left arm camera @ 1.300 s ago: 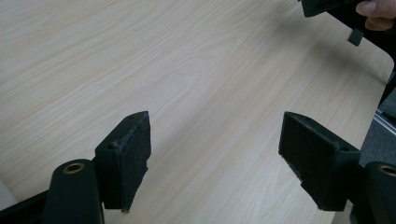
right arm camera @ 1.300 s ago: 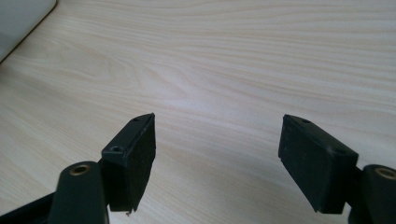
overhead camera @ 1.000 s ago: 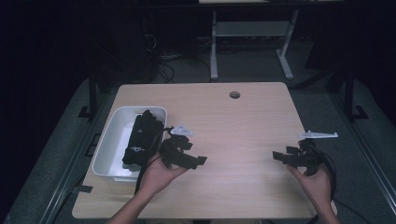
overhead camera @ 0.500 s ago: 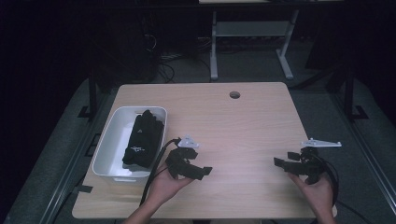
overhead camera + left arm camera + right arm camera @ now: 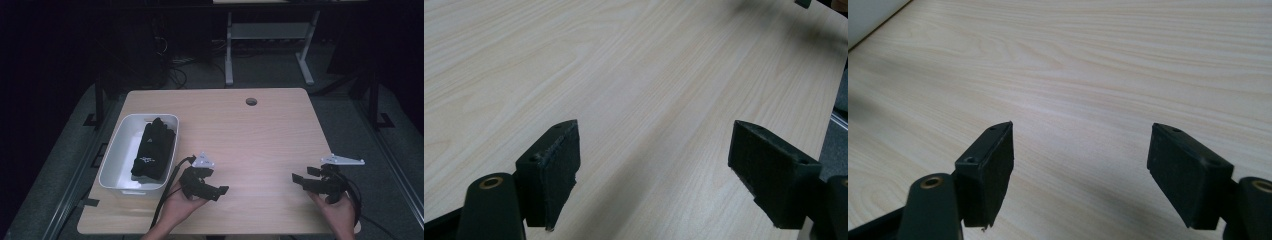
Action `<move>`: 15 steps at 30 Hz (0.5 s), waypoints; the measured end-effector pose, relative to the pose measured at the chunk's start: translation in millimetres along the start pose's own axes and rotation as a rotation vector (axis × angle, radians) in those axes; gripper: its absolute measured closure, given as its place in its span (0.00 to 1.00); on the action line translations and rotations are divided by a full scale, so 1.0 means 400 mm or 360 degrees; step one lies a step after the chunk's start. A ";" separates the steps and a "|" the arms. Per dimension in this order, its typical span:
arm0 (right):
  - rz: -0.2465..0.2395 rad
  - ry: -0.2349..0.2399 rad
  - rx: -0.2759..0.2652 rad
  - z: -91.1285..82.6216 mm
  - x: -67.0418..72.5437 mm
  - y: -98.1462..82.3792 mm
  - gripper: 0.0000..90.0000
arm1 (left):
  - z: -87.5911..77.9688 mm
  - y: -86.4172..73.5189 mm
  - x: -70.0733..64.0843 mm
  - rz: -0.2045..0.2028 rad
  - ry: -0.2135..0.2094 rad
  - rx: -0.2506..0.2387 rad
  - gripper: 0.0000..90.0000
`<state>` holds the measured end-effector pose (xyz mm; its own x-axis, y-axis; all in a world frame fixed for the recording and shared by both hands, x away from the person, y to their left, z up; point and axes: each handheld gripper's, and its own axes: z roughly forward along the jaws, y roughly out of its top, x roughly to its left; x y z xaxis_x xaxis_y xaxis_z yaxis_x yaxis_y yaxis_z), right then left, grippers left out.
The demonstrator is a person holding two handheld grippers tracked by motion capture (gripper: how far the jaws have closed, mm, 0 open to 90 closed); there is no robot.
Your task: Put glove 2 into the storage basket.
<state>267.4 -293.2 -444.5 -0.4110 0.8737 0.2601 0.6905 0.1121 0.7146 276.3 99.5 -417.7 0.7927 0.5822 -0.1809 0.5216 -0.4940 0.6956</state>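
A pale wood-grain worktop (image 5: 260,130) stands in a dark room, bare across its middle and far edge. By the left edge sits a white tub (image 5: 116,165) holding a black glove (image 5: 152,150). At the near edge the left claw (image 5: 224,190) and right claw (image 5: 296,178) are both released, with nothing between their jaws.

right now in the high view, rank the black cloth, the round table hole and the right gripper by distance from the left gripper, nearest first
1. black cloth, in the white bin just left of the left gripper.
2. right gripper, across the table's near edge to the right.
3. round table hole, far side, up and right.
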 end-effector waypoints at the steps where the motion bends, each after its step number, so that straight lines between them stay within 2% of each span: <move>1: -0.0002 0.0000 -0.0004 0.000 0.002 -0.003 0.29 | 0.000 -0.003 -0.003 0.0000 0.0002 -0.0003 0.23; 3: -0.0023 -0.0010 -0.0006 -0.001 0.007 -0.007 0.29 | 0.001 -0.009 -0.006 0.0014 0.0006 -0.0001 0.23; 8: -0.0047 -0.0017 -0.0024 -0.007 0.020 -0.013 0.28 | 0.007 -0.028 -0.013 -0.0006 -0.0014 -0.0028 0.23; 13: -0.0072 -0.0014 -0.0062 -0.015 0.028 -0.020 0.28 | 0.014 -0.047 -0.029 0.0049 0.0008 -0.0019 0.22; 15: -0.0052 -0.0014 -0.0071 -0.020 0.033 -0.023 0.28 | 0.015 -0.055 -0.038 0.0082 0.0019 -0.0023 0.23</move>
<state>250.8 -286.5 -442.4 -0.4272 0.8743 0.2306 0.6496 0.1194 0.7508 254.8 97.6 -434.2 0.8144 0.5640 -0.1367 0.4758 -0.5141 0.7137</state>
